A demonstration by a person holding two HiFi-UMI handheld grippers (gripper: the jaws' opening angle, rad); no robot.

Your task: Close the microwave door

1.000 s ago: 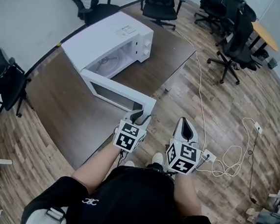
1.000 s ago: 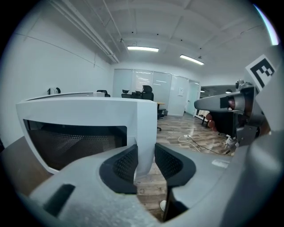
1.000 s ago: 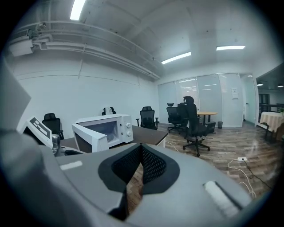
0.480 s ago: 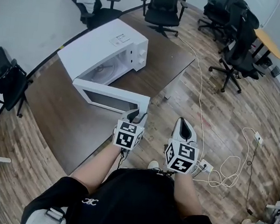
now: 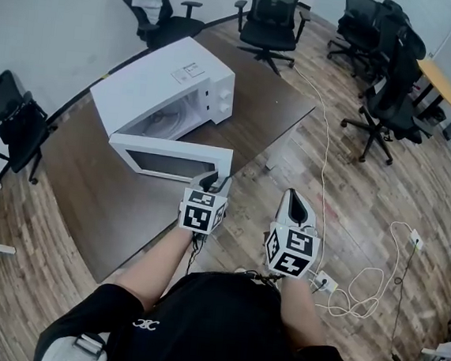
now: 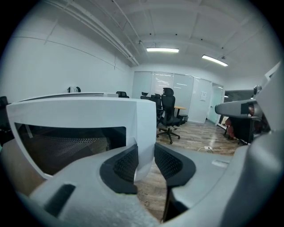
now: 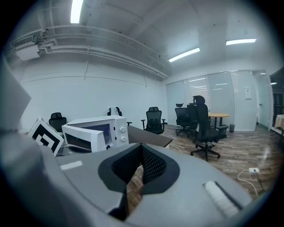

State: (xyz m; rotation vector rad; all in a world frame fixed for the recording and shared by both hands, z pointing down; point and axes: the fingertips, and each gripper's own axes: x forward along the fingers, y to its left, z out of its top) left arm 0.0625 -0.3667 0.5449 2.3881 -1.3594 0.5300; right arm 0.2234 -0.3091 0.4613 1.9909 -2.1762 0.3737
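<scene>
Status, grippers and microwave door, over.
Left gripper clamped on free edge of microwave door. Right gripper shut, empty. Door partly open. Swing path to the microwave looks clear.

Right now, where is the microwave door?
In the head view the microwave door is left of centre, swung partly open over the brown table in front of the white microwave. The left gripper clamps its free edge.
</scene>
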